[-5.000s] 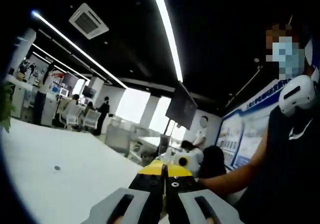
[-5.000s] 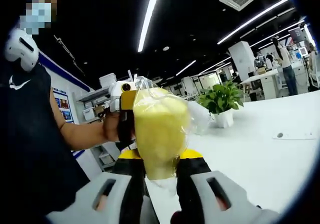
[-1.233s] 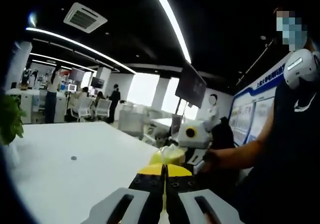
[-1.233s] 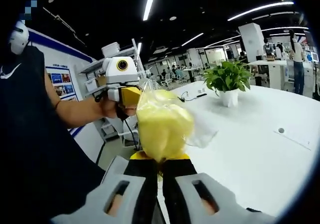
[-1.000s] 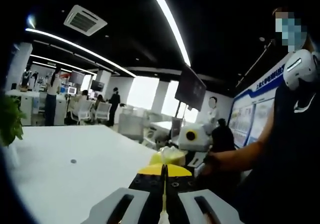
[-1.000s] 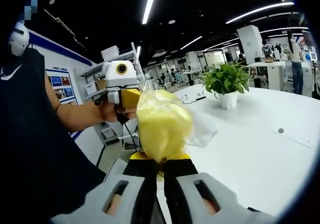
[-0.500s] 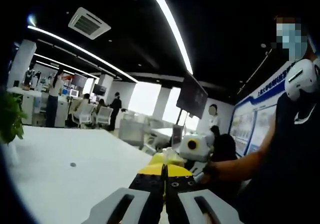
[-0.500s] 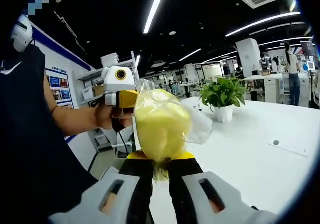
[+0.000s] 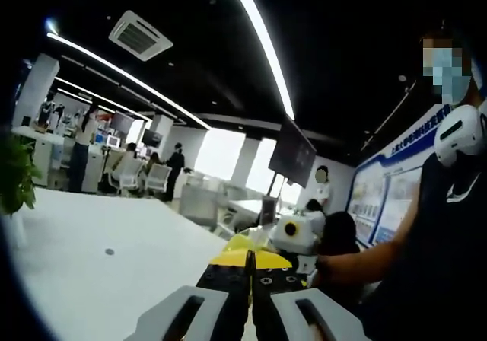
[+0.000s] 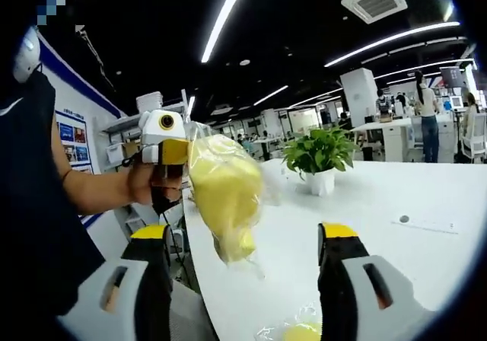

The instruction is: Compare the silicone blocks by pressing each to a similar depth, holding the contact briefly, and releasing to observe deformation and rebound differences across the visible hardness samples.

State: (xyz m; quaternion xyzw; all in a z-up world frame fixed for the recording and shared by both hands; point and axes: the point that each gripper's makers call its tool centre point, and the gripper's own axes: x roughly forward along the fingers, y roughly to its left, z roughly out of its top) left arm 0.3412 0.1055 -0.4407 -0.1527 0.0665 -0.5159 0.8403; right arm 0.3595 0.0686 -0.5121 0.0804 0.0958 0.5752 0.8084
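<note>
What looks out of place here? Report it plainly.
The bagged block hangs in mid-air, pinched by its bag in the left gripper, not resting on the table. The right gripper is wide open on either side of it, touching nothing.

Yellow block (image 10: 227, 189) in clear bag; white table (image 10: 380, 227); green plant (image 10: 318, 152)

Your left gripper (image 10: 173, 152) holds the bagged block (image 10: 224, 192) up between your right gripper's (image 10: 243, 238) spread jaws. Behind it, the potted plant (image 10: 319, 158) stands on the table (image 10: 396, 250).
</note>
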